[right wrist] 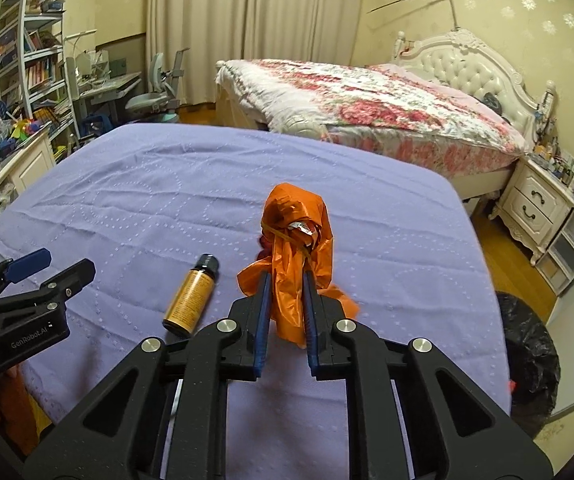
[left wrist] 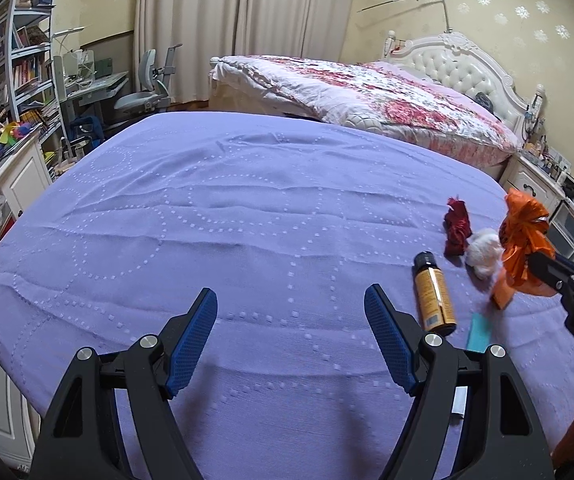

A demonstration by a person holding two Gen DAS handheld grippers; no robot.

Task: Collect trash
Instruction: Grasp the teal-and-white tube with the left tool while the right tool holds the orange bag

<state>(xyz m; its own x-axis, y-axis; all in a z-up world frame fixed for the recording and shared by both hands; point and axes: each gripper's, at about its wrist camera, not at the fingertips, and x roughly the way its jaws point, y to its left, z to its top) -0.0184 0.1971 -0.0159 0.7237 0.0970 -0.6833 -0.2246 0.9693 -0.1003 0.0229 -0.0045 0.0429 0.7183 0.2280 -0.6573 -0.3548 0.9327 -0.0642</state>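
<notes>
Cream patterned walls and closed curtains back a floral-quilted bed, a white nightstand, bookshelves and wooden floor.

Lavender bedspread, amber bottle on its side, dark red scrap, white wad nr right edge

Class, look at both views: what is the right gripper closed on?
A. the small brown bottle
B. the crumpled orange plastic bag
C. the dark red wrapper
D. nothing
B: the right gripper has its pads pressed against the orange plastic bag, lifted above the purple bedcover, while the bottle lies untouched.
</notes>
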